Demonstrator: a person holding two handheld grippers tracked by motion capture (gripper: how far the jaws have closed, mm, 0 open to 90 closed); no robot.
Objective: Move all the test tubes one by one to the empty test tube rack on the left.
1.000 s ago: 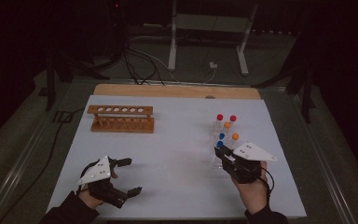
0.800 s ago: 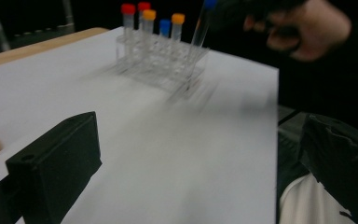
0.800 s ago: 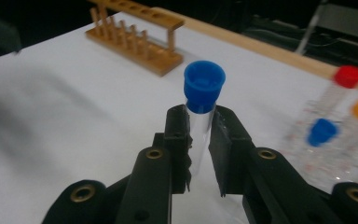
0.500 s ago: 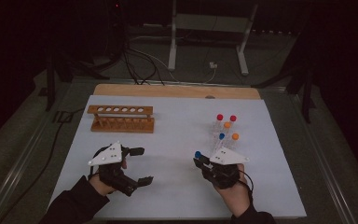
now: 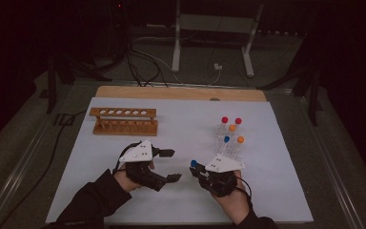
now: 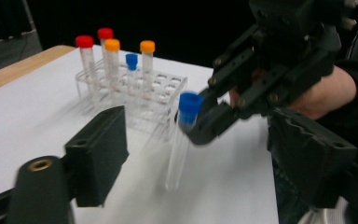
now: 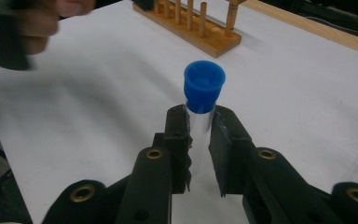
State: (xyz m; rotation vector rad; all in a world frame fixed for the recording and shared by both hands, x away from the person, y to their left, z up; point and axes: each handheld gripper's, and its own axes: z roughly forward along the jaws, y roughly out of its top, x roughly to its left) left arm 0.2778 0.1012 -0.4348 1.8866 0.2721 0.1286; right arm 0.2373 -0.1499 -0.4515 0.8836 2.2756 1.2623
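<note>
Your blue-capped tube (image 7: 200, 100) hangs upright above the white mat (image 5: 181, 119), between your two hands, pinched just under its cap by the right gripper (image 5: 198, 170), which leaves the lower glass free to be taken. The left gripper (image 5: 171, 165) faces it with jaws spread wide, apparently ready to receive. Half a second ago the tube sat further right, nearer the clear rack (image 5: 229, 143); both grippers have since closed in. The wooden rack (image 5: 124, 121) waits empty at far left.
</note>
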